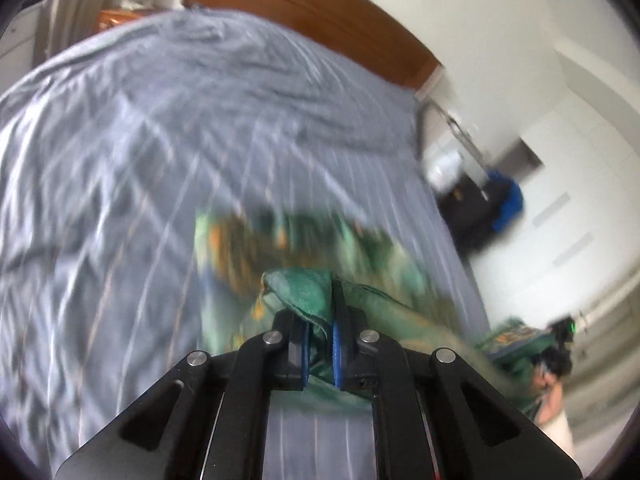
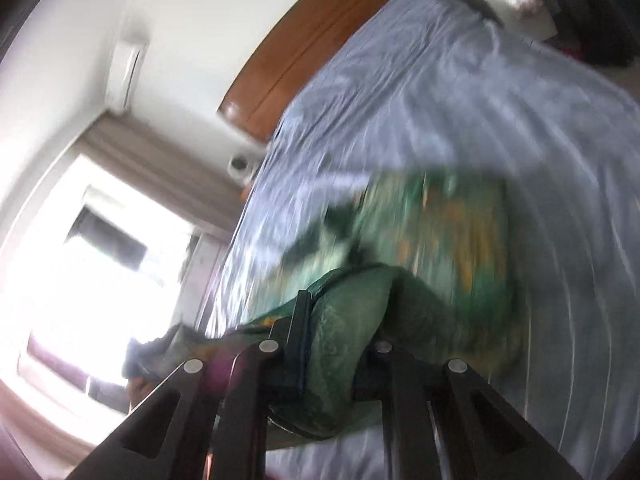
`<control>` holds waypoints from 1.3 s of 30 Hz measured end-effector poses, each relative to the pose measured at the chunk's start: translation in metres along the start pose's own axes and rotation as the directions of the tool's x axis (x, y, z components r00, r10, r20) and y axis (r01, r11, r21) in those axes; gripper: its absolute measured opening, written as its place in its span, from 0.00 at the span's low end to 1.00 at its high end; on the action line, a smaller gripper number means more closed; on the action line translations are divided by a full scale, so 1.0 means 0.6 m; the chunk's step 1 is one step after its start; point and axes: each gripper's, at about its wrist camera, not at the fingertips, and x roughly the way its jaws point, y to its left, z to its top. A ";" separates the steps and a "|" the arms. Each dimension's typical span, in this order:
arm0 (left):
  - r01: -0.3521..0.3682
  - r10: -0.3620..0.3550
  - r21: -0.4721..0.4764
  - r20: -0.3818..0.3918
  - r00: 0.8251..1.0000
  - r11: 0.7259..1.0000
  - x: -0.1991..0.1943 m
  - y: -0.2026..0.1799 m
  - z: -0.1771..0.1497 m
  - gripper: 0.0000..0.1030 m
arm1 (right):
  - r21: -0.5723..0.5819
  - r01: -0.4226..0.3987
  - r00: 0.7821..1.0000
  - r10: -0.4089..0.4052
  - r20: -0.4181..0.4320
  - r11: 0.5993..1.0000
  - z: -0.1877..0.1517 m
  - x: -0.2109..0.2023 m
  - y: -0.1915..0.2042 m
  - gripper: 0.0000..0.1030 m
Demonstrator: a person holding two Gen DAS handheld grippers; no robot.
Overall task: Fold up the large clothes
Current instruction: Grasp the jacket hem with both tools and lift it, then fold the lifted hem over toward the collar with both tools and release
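- Left tongs clamp a bunched green edge of the garment; the blue pads pinch cloth between them.
- Right tongs are likewise closed on a thick fold of the same green, orange-patterned garment.
- The rest of it trails, blurred, over the striped grey bed, near its middle, below the wooden headboard.
- Step in hand, by appearance: lifting 2 gripped points to spread or fold over.
- Next move likely calls for even tension and a flat lay-down.

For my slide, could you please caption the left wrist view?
Left claw shut on green patterned garment above striped bedsheet.
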 end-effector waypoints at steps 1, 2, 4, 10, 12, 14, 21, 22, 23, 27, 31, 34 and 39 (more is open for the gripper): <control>-0.026 0.026 -0.008 0.013 1.000 1.000 0.030 -0.004 0.028 0.07 | 0.011 0.018 1.000 -0.019 0.021 1.000 0.029 0.019 -0.010 0.13; -0.058 0.059 -0.022 0.015 0.998 0.998 0.072 -0.004 0.058 0.08 | 0.027 0.045 0.998 -0.046 0.045 0.999 0.058 0.044 -0.024 0.13; -0.126 0.125 -0.057 -0.024 0.992 0.990 0.154 0.008 0.090 0.18 | 0.091 0.073 0.994 -0.080 0.074 0.993 0.112 0.112 -0.068 0.15; -0.281 0.237 -0.156 -0.251 0.939 0.947 0.294 0.082 0.075 0.29 | 0.298 0.138 0.987 -0.157 0.039 0.945 0.122 0.256 -0.180 0.60; -0.205 0.161 -0.179 -0.229 0.960 0.962 0.269 0.095 0.078 0.32 | 0.300 0.091 0.990 -0.119 0.077 0.950 0.120 0.241 -0.189 0.62; -0.194 0.157 -0.195 -0.189 0.969 0.961 0.232 0.100 0.089 0.52 | 0.287 0.091 0.986 -0.126 0.106 0.954 0.129 0.207 -0.189 0.62; -0.170 0.173 -0.104 0.021 0.985 0.980 0.118 0.044 0.092 0.93 | 0.058 0.178 0.972 -0.185 0.146 0.982 0.158 0.101 -0.067 0.67; -0.136 0.137 -0.074 0.009 0.990 0.988 0.120 0.029 0.082 0.93 | 0.013 0.152 0.982 -0.153 0.111 0.988 0.148 0.108 -0.042 0.67; -0.083 0.083 -0.003 -0.026 0.996 0.997 0.124 0.002 0.054 0.93 | -0.037 0.103 0.994 -0.101 0.053 0.994 0.134 0.125 -0.014 0.67; -0.015 0.055 0.291 -0.129 0.990 0.957 0.165 -0.084 -0.062 0.93 | -0.089 -0.212 0.937 0.177 -0.302 0.973 0.013 0.245 0.091 0.66; -0.175 0.250 0.409 -0.138 0.958 0.896 0.248 -0.072 -0.126 0.92 | -0.133 -0.196 0.892 0.121 -0.436 0.972 -0.073 0.389 0.123 0.65; -0.360 0.410 0.334 -0.090 0.908 0.871 0.293 0.006 -0.106 0.91 | -0.145 0.024 0.929 -0.076 -0.362 0.989 -0.059 0.474 0.058 0.22; -0.393 0.419 0.222 -0.085 0.904 0.892 0.270 0.045 -0.077 0.89 | 0.039 0.124 0.976 -0.114 -0.186 0.992 -0.009 0.462 -0.014 0.02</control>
